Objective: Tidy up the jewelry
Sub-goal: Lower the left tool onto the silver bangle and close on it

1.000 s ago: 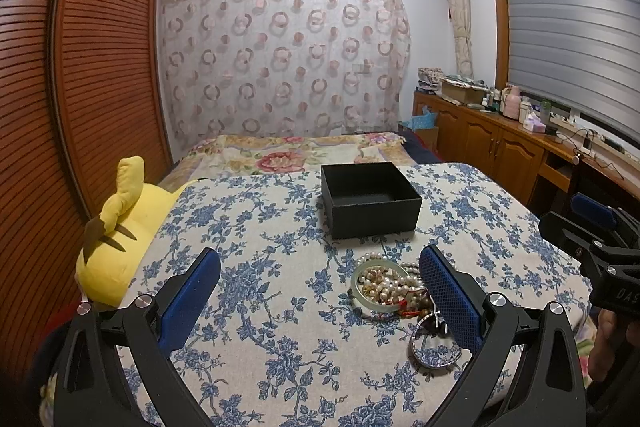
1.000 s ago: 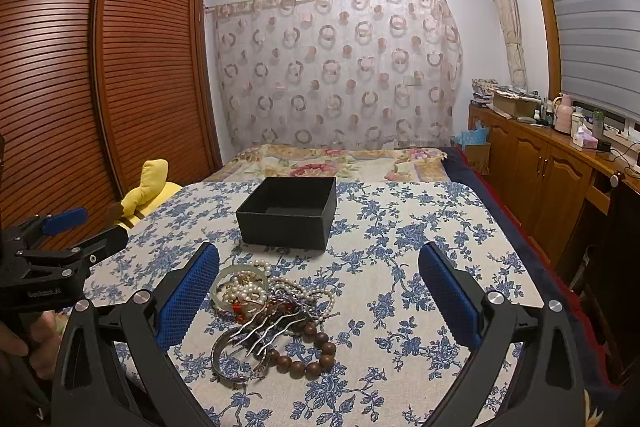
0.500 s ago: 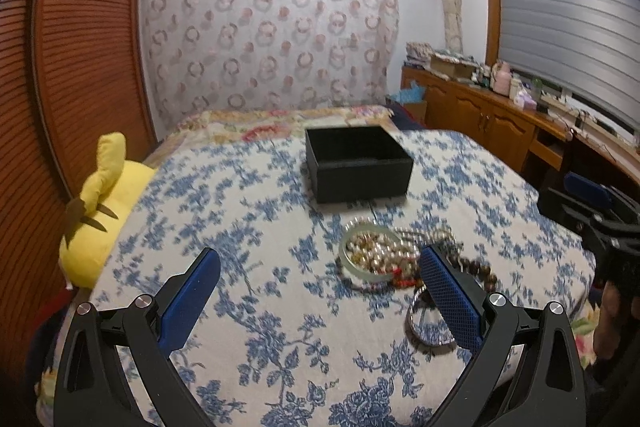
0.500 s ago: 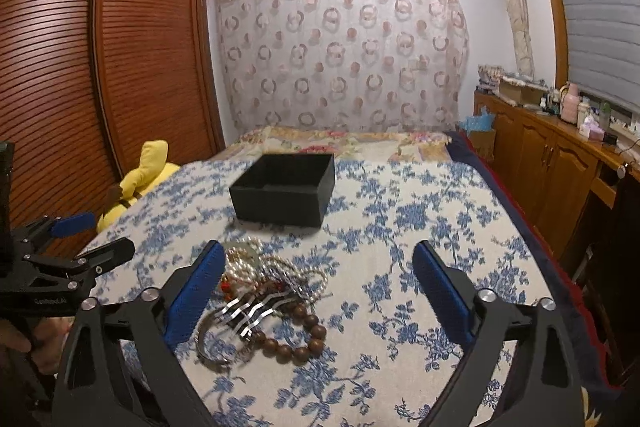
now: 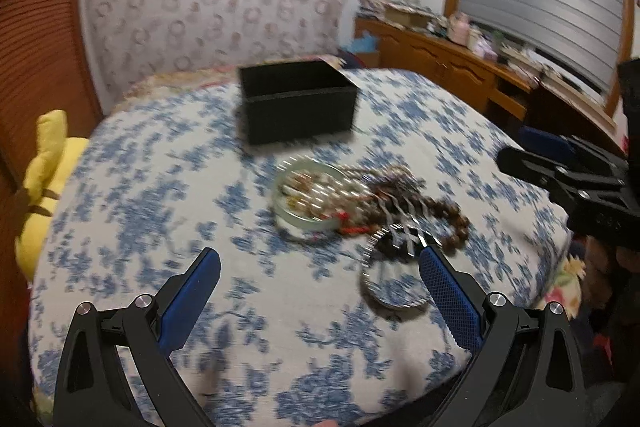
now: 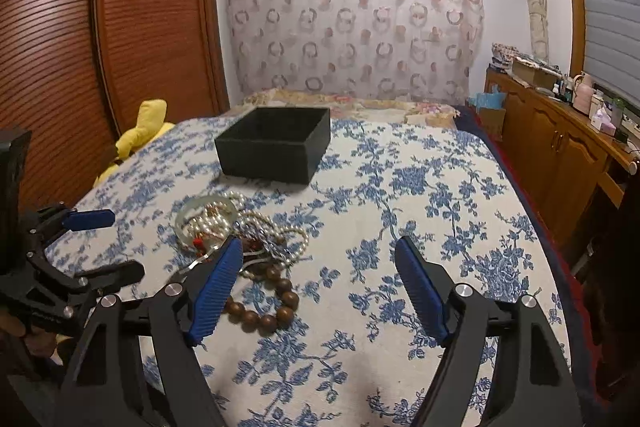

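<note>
A tangle of jewelry lies on the blue-flowered bedspread [image 6: 420, 195]: a pale green bangle [image 5: 308, 195] [image 6: 202, 213], pearl strands [image 6: 276, 227], a brown wooden bead bracelet [image 5: 454, 223] [image 6: 264, 311] and a silver bangle [image 5: 394, 293]. Behind the pile stands an open black box [image 5: 298, 103] [image 6: 276, 147]. My left gripper [image 5: 318, 259] hangs open just short of the pile, its right finger beside the silver bangle. My right gripper [image 6: 320, 246] is open with its jaws closing. Its left finger is over the pile's near edge, and nothing is pressed between the pads.
A yellow plush toy [image 5: 44, 179] [image 6: 140, 131] lies at the bed's left edge by the slatted wooden wardrobe [image 6: 80, 47]. A wooden cabinet [image 6: 560, 143] with small items runs along the right wall. Each gripper shows in the other's view, left gripper [image 6: 120, 243], right gripper [image 5: 516, 147].
Both grippers have sunk and tipped down toward the jewelry pile, which now looks nearer. The right gripper's jaws have narrowed. The left view has blurred with motion.
</note>
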`<state>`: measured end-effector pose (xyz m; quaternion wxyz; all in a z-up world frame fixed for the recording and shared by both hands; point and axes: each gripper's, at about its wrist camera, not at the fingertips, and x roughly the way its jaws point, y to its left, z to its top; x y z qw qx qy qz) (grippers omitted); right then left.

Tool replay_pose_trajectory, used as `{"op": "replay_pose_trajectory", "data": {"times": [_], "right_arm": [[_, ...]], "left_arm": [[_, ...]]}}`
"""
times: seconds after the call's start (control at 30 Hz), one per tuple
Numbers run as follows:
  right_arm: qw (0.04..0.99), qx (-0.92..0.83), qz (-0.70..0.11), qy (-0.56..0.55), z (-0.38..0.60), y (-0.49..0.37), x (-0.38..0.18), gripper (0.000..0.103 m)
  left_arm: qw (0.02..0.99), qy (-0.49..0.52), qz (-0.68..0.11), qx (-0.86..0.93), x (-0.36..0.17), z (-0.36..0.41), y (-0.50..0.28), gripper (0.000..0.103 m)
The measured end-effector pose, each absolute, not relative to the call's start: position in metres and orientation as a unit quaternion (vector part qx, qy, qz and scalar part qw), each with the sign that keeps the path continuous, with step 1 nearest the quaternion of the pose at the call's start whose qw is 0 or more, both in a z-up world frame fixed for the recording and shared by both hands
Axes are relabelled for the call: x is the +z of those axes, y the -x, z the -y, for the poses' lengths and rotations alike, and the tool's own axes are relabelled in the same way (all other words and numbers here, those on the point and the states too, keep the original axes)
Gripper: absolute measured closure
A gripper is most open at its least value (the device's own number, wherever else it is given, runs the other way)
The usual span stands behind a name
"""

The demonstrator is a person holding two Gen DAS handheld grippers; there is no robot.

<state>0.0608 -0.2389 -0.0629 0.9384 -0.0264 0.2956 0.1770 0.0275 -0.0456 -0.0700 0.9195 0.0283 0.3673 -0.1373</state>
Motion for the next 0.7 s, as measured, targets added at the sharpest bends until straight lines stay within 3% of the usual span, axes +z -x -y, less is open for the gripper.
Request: {"op": "replay_pose_trajectory", "data": {"times": [0.43,0.7], "right_arm": [[0.935,0.175,-0.309,0.026,0.25,-0.069,-0.068,0.026],[0.934,0.179,-0.308,0.028,0.249,-0.07,-0.067,0.026]], "left_arm": [[0.879,-0.03,-0.418,-0.228,-0.091,0.074,-0.041,0.011],[0.875,-0.059,-0.427,-0.222,-0.1,0.088,-0.053,0.036]]}}
